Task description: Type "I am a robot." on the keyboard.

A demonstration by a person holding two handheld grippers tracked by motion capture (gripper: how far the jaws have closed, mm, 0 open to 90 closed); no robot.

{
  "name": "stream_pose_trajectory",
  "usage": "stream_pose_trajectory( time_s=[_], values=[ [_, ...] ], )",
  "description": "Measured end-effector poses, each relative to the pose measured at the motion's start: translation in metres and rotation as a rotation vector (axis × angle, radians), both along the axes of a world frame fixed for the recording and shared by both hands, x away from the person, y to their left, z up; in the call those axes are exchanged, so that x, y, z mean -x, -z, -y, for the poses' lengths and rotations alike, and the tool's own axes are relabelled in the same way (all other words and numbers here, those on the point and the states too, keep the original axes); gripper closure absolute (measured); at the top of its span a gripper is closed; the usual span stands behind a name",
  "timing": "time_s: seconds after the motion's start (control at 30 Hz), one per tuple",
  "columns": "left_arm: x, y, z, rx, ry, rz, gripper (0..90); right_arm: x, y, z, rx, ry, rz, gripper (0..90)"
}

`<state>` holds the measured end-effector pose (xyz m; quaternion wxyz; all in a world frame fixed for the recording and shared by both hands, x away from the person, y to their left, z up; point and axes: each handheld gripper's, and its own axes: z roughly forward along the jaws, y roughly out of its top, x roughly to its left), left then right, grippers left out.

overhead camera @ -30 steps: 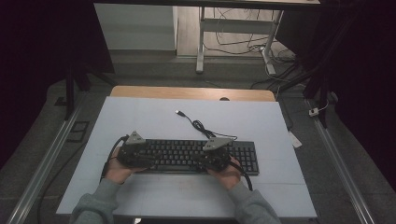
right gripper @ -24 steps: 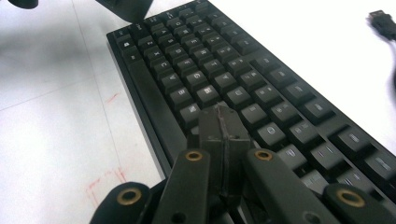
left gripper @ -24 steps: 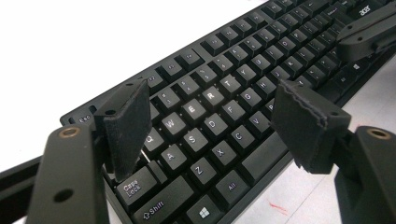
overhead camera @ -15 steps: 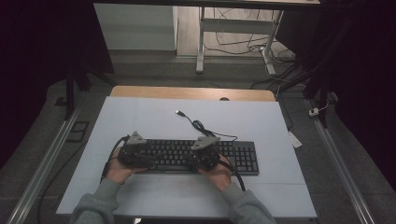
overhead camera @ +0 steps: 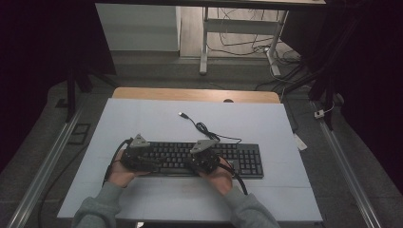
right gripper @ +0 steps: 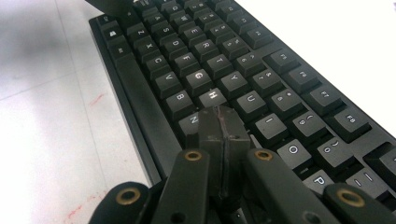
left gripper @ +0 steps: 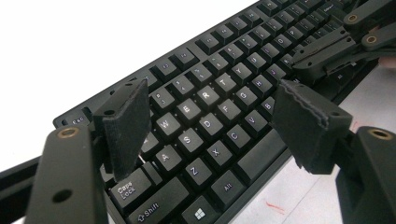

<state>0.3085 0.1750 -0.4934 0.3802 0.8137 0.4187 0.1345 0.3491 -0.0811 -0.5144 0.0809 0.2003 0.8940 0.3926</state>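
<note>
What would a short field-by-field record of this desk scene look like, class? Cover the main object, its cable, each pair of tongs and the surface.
main object: black keyboard, lying flat
cable: black lead running from the keyboard's far edge, plug end loose on the table
left tongs: open, above the keyboard's left letter keys
right tongs: shut, tips together just short of the H key
surface: white table

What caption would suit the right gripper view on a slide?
Shut right gripper poised over the middle letter keys of a black keyboard on a white table.
</note>
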Motion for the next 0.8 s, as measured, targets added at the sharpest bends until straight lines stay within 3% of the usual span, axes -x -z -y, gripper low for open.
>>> stream_pose_trajectory(
  time_s=[0.63,0.8],
  values=[
    [-0.0001,0.0005,0.0005,-0.012,0.005,-0.005,27.3,0.0006,0.0026,-0.0021,0.019,0.001,0.0,89.5],
    [0.0003,0.0002,0.0002,-0.008,0.0,-0.001,27.3,0.0014,-0.0034,0.0026,-0.027,0.004,0.013,89.5]
  ],
)
